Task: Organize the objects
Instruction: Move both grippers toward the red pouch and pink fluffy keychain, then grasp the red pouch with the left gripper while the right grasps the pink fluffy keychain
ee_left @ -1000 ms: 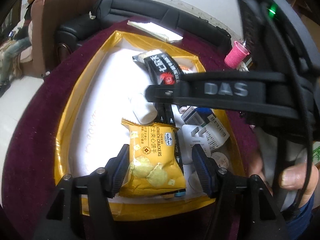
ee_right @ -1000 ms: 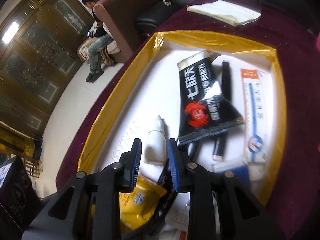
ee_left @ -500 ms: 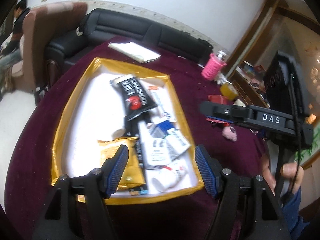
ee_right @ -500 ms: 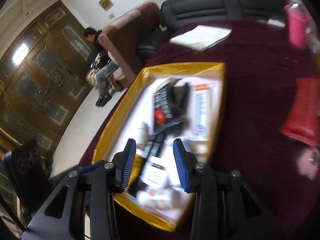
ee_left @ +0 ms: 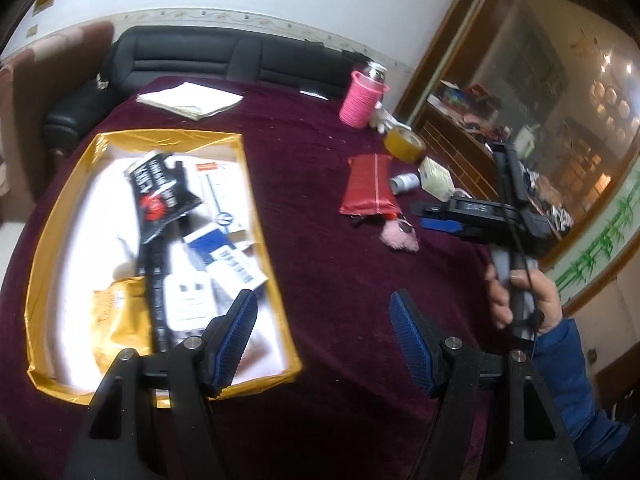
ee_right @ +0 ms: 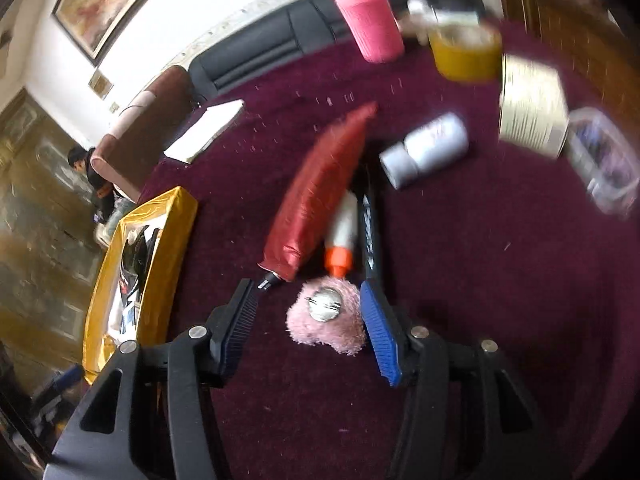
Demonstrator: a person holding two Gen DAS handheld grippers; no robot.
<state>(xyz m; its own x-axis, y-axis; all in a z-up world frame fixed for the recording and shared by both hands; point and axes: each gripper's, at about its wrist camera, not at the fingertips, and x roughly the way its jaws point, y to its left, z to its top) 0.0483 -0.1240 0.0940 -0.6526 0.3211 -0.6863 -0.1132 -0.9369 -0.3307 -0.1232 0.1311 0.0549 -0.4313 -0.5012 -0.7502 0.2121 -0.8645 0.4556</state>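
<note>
In the left wrist view, the left gripper (ee_left: 324,336) hangs at the lower middle of the frame with its jaws apart and nothing between them, over bare maroon tablecloth (ee_left: 340,272). The gold-rimmed tray (ee_left: 52,216) fills the left of the frame and already holds a fair load: a black sachet (ee_left: 160,196) lying on a diagonal, a yellow cracker packet (ee_left: 116,320) low down, and white and blue boxes. So part of the sorting looks done. Right of centre a loose cluster waits on the cloth, and the right hand (ee_left: 520,300) holds its tool at the right edge.

In the right wrist view, the right gripper (ee_right: 308,320) has its jaws opening, with the fluffy pink keychain (ee_right: 326,316) lying between them on the cloth (not pressed by either pad, as far as I can tell). Just above it the red pouch (ee_right: 320,192) runs long, from lower left to upper right, its narrow end toward the pink flask (ee_right: 374,20). An orange-capped bottle (ee_right: 344,236) lies alongside, cap pointing down-frame, and a white roll (ee_right: 428,152) sits to the right. These things are left to move.
</note>
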